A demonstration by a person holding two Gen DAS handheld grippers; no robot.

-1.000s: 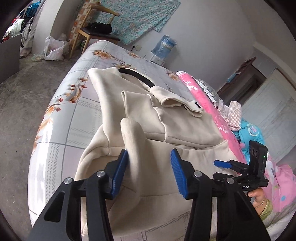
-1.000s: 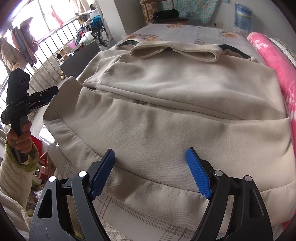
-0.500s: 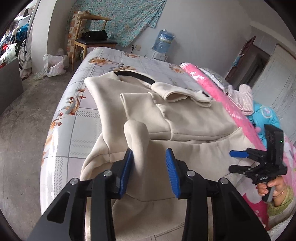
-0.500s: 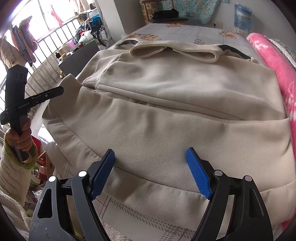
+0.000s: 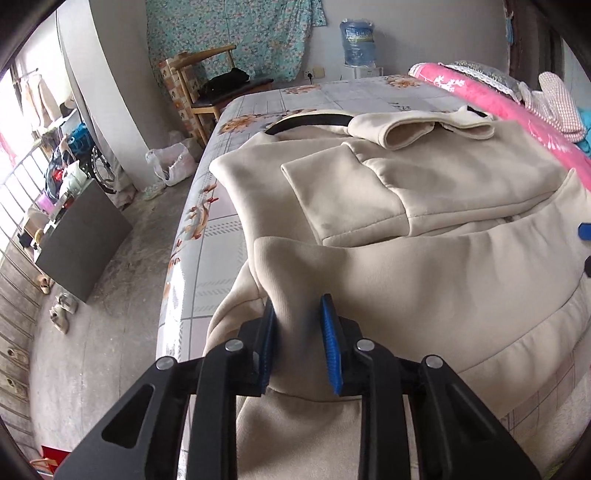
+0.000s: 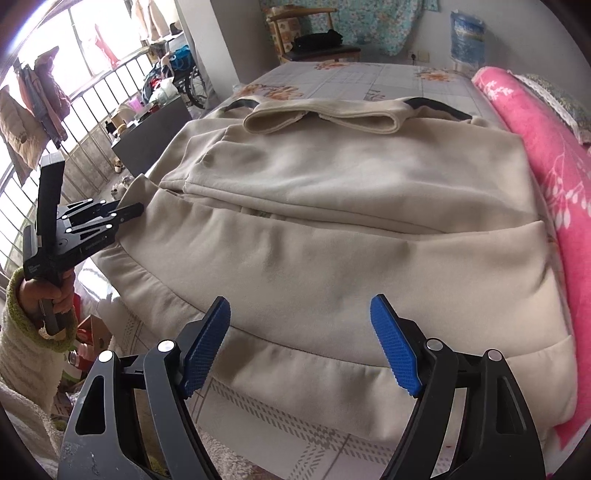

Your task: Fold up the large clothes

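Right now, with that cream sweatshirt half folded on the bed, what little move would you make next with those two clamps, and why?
Probably close the right gripper on the sweatshirt hem. Its jaws stand wide above that near edge with nothing between them, while the left gripper has just been closing and already pinches a bunched corner. Both corners held, the bottom could be lifted evenly.

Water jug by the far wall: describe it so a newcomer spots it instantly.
Look past the bed to the back wall. Right of the floral curtain stands the water jug, on a white base. It is the only translucent blue item there.
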